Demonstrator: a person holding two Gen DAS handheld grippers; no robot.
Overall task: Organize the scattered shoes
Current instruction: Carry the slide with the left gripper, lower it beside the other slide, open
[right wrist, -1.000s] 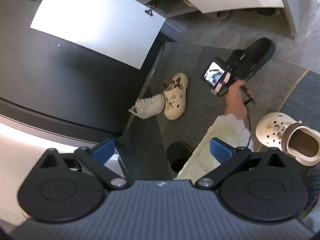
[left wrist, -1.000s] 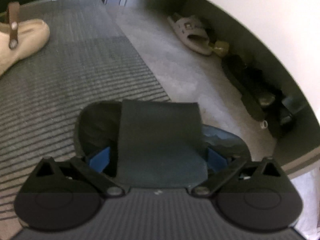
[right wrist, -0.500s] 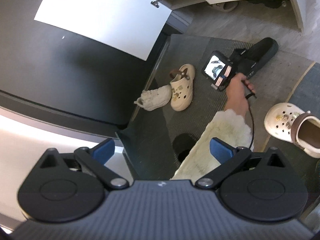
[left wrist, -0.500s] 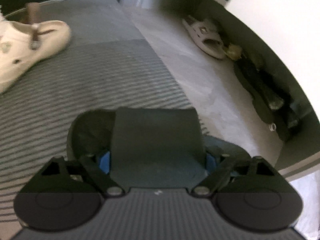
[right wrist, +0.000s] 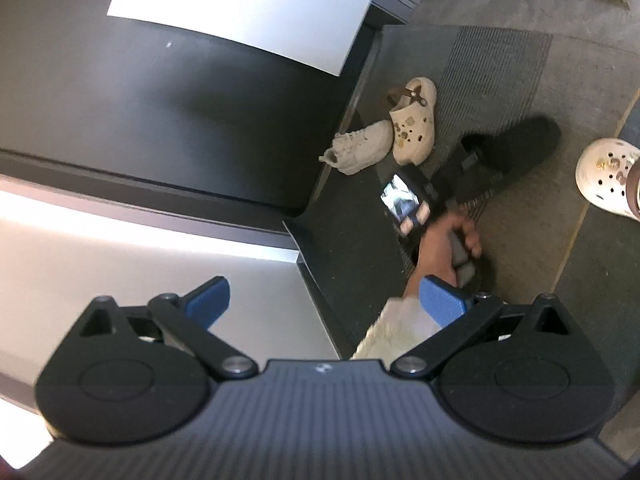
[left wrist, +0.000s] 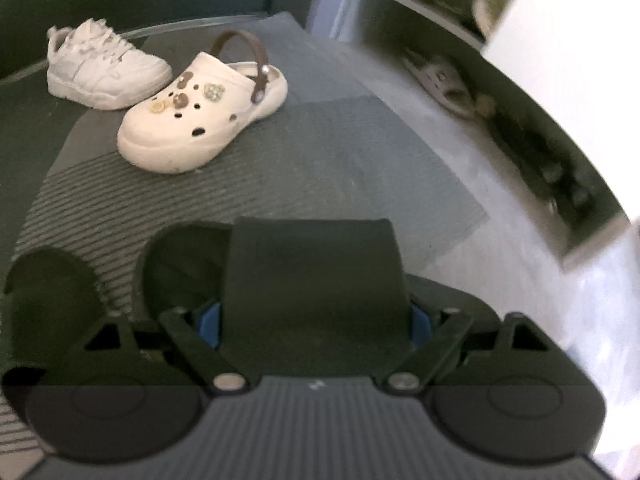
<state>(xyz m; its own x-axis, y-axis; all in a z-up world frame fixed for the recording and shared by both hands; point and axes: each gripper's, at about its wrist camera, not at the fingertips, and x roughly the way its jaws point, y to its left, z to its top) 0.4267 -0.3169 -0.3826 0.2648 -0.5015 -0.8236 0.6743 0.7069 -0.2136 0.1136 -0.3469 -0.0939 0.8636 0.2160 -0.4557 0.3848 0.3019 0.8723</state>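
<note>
My left gripper [left wrist: 316,320] is shut on the broad strap of a black slide [left wrist: 312,280] and holds it above the striped mat [left wrist: 320,152]. In the right wrist view the same black slide [right wrist: 516,148] hangs from the hand-held left gripper [right wrist: 460,176] over the mat. A cream clog [left wrist: 200,120] with charms and a brown strap lies ahead on the mat, a white sneaker [left wrist: 100,72] beside it. A second black slide [left wrist: 48,300] lies at lower left. My right gripper [right wrist: 326,300] is open and holds nothing.
An open shoe cabinet on the right holds a beige sandal [left wrist: 444,84] and dark shoes [left wrist: 552,168] on its bottom shelf. Another cream clog [right wrist: 608,176] sits at the right edge. A dark door and white cabinet door [right wrist: 248,8] border the mat. A person's hand [right wrist: 444,236] grips the left gripper.
The left jaws closed onto the slide's strap. The slide was carried across the mat away from the cabinet, bringing the clog and sneaker into view. The right gripper drifted a little.
</note>
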